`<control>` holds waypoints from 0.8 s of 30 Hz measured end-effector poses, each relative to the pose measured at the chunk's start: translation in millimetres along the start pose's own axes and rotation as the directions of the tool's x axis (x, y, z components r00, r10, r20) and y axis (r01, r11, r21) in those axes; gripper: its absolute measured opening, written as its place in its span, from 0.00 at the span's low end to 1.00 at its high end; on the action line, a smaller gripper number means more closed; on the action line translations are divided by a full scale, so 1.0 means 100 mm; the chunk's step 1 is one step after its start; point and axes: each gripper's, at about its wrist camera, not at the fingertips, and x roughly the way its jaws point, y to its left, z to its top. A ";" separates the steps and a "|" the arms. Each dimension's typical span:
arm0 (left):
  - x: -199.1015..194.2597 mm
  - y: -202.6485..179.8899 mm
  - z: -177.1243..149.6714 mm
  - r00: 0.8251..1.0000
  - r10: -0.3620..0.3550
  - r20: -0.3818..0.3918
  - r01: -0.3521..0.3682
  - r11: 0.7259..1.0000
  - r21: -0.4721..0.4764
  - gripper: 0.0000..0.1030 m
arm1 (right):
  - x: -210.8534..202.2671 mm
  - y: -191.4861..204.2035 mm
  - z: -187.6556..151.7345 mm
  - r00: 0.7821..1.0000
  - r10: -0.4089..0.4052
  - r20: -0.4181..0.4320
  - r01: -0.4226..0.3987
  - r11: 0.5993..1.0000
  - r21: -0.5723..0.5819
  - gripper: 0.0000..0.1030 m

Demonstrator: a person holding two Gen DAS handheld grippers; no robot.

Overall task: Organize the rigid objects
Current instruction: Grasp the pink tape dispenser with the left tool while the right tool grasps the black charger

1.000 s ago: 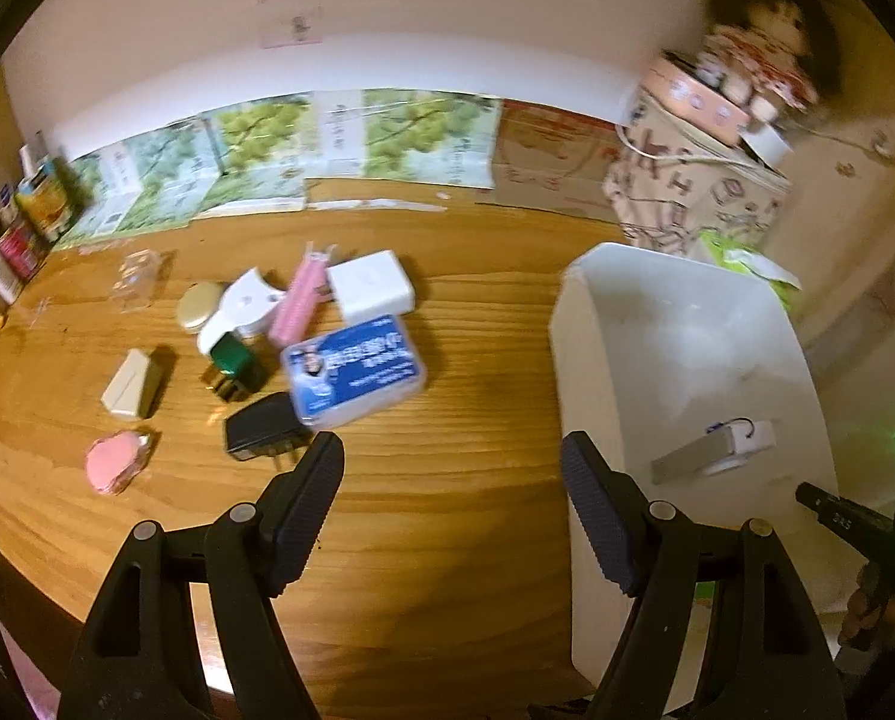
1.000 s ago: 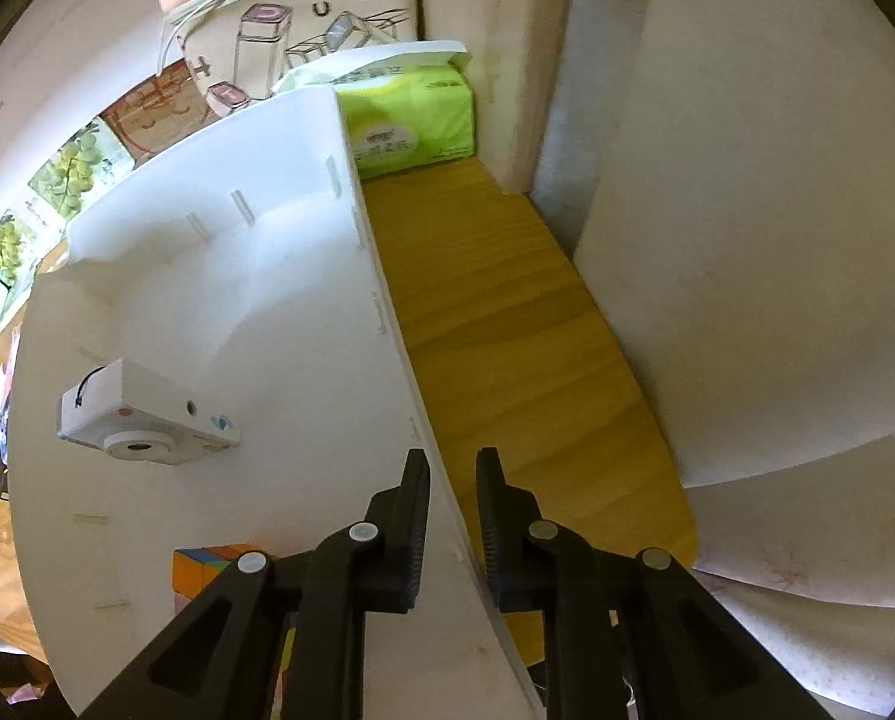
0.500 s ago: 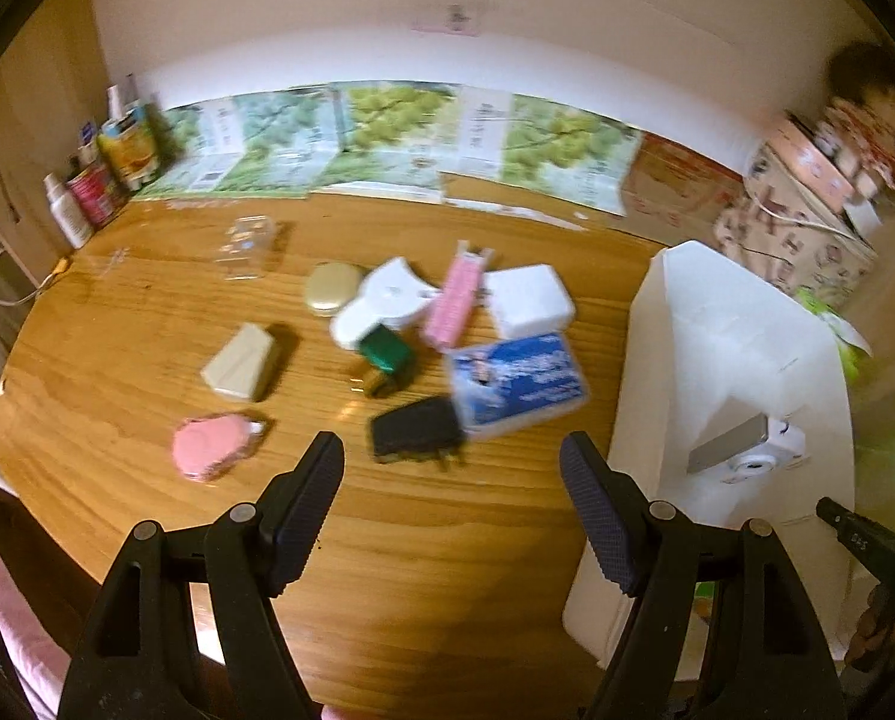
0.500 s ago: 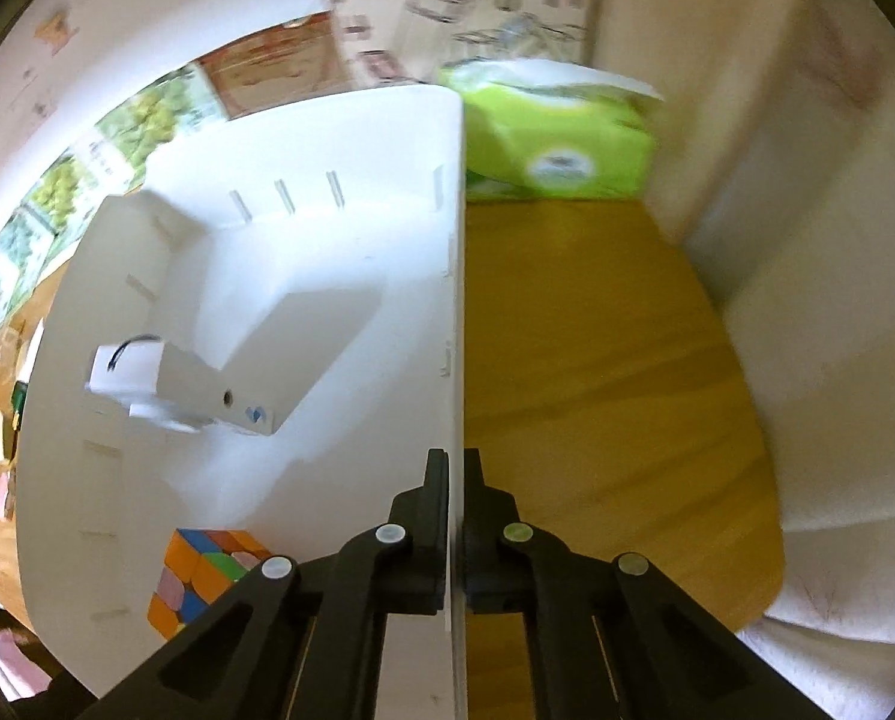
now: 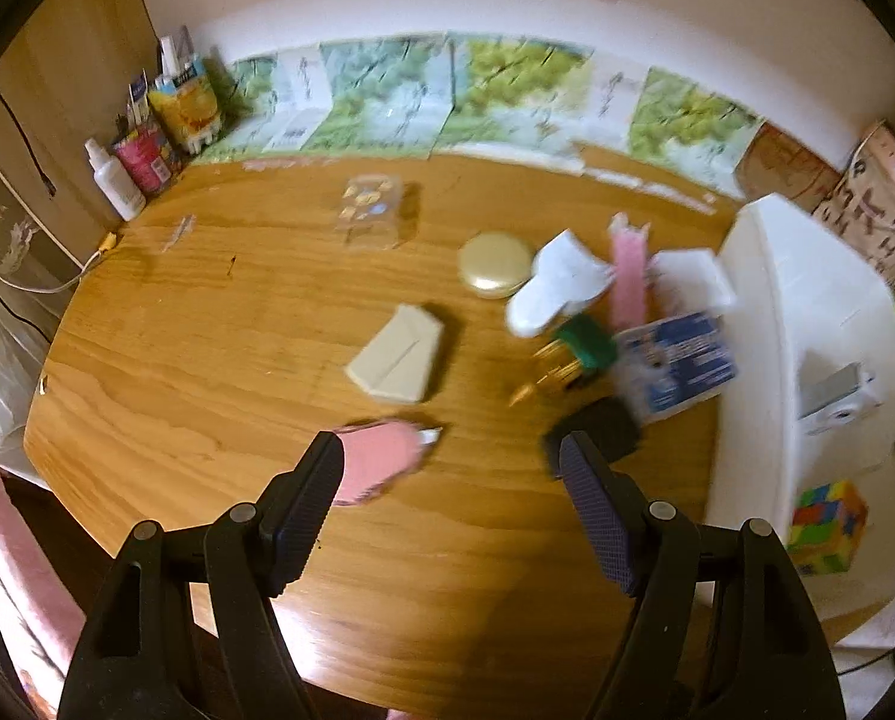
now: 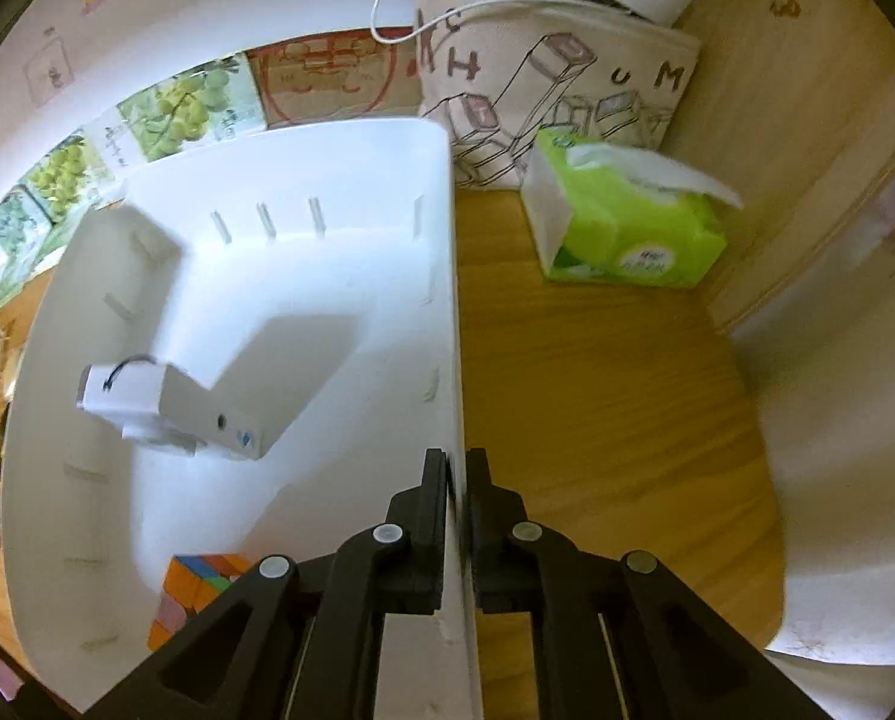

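The white bin [image 6: 231, 276] stands on the wooden desk [image 5: 207, 360], at the right end of it in the left wrist view. Inside it lie a white camera [image 6: 165, 408] and a multicoloured cube [image 6: 198, 594]. The right gripper [image 6: 458, 468] is pinched shut on the bin's right wall, one finger inside and one outside. Just beside the bin on the desk lies a cluster of loose things: a blue box [image 5: 678, 360], a black adapter [image 5: 597, 432], a green bottle [image 5: 585, 345], a gold compact [image 5: 494, 264], a cream box [image 5: 396, 354] and a pink piece [image 5: 381, 462]. The left gripper [image 5: 450, 456] hangs above the desk with its jaws spread and nothing between them, the pink piece just behind its left finger. A green tissue pack [image 6: 621, 228] sits right of the bin
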 end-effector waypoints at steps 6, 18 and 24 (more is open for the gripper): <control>0.26 0.25 0.03 0.997 0.036 -0.071 -0.031 0.997 0.072 0.75 | -0.25 0.07 0.10 0.997 -0.032 0.073 0.028 0.998 0.050 0.10; 0.54 0.50 0.14 0.988 0.000 -0.152 0.032 0.977 0.209 0.77 | -0.87 0.99 0.22 0.982 0.093 0.167 -0.089 0.996 -0.031 0.58; 0.61 0.50 0.17 0.979 -0.061 -0.193 0.120 0.943 0.311 0.81 | -1.03 1.62 0.15 0.966 0.219 0.136 -0.206 0.973 -0.104 0.68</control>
